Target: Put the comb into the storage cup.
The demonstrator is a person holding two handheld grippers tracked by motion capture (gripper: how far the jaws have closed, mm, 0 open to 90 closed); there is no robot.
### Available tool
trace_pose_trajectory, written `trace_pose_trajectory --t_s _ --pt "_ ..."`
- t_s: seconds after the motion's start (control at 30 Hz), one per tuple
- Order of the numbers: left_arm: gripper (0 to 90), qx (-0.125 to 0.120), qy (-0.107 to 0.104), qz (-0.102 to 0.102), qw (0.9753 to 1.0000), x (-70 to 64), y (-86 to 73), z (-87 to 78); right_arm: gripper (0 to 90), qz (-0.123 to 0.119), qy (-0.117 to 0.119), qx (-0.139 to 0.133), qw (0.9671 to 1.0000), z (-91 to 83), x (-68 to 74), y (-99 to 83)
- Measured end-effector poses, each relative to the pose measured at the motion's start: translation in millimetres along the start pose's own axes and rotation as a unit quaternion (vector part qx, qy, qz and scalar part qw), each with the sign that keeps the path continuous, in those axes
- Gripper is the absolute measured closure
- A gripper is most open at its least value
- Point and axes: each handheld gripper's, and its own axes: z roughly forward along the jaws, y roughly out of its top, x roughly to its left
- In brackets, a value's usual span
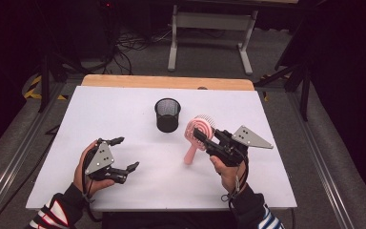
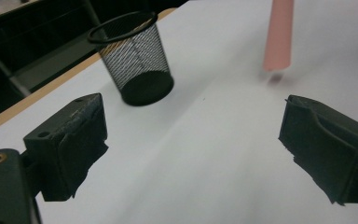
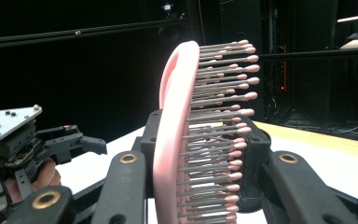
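High view: right tool [image 1: 205,138] is clamped on the pink brush [image 1: 198,136] by its head, handle hanging down w/ the tip at or just over the white counter [image 1: 124,109]. Black mesh cup [image 1: 167,114] stands just beside it, to the left & further back. Left tool [image 1: 124,155] is wide apart, holding nothing, low over the counter. Grip sits on bristles, so I think the brush could slip or swing. Handle might bump the cup rim & tip it, cup looks light
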Motion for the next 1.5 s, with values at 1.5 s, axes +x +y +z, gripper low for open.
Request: trace_pose_trajectory --t_s 1.5 --pt "6.5 0.009 0.012 -0.052 0.9986 7.9 -36.4 -30.8 62.9 -0.047 -0.036 -0.014 0.9982 23.5 -35.4 50.3"
